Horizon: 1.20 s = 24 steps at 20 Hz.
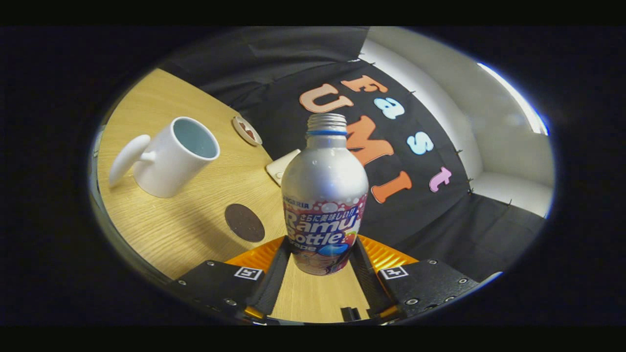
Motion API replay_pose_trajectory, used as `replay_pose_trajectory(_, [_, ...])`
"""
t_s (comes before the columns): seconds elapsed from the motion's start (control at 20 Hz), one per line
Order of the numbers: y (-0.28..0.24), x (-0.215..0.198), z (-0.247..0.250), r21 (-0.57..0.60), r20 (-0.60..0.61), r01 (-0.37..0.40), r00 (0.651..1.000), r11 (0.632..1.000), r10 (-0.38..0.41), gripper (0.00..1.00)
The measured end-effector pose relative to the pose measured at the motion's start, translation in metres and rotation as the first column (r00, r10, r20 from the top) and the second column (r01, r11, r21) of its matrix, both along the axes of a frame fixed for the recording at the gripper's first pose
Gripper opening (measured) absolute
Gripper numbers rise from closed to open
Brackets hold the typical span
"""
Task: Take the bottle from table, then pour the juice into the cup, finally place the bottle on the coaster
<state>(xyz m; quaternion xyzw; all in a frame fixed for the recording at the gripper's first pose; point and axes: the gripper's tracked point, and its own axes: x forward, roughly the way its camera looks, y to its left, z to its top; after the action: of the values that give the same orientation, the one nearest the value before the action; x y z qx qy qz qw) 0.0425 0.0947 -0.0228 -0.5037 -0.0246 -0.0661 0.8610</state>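
On the wooden bench our tool clamps the uncapped bottle between both fingers, tilted. The white cup and dark coaster wait nearby; we judge pouring and placing remain.

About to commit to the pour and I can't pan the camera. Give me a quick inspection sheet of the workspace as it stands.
Surface: wooden table, seen tilted in the gripper view.
Bottle: silver bottle, cap off, between the fingers; both appear to press its lower body.
Cup: white cup, handle away from the bottle, inside looks empty.
Coaster: dark round coaster, bare, between cup and bottle.
Clutter: small round object and a pale flat object beyond the cup, both too small to identify.
Gripper: gripper closed around the bottle.
Cables: nothing seen.
Surroundings: black cloth wall behind the table; pale wall beyond.
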Motion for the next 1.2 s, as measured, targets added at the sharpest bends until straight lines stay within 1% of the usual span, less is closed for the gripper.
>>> replay_pose_trajectory(0.2, [0.011,0.001,0.008,-0.123,0.013,-0.012,1.000,0.992,0.013,0.72])
replay_pose_trajectory(0.4, [0.014,-0.002,0.014,-0.231,0.036,0.011,0.999,0.973,-0.003,0.72])
replay_pose_trajectory(0.6, [0.017,-0.003,0.017,-0.359,0.055,0.025,0.998,0.933,-0.006,0.72])
replay_pose_trajectory(0.8, [0.019,-0.001,0.024,-0.430,0.060,0.027,0.998,0.902,-0.002,0.72])
replay_pose_trajectory(1.05, [0.023,0.006,0.028,-0.517,0.049,0.019,0.999,0.856,0.008,0.72])
replay_pose_trajectory(1.2, [0.023,0.007,0.028,-0.545,0.030,0.016,1.000,0.838,0.001,0.72])
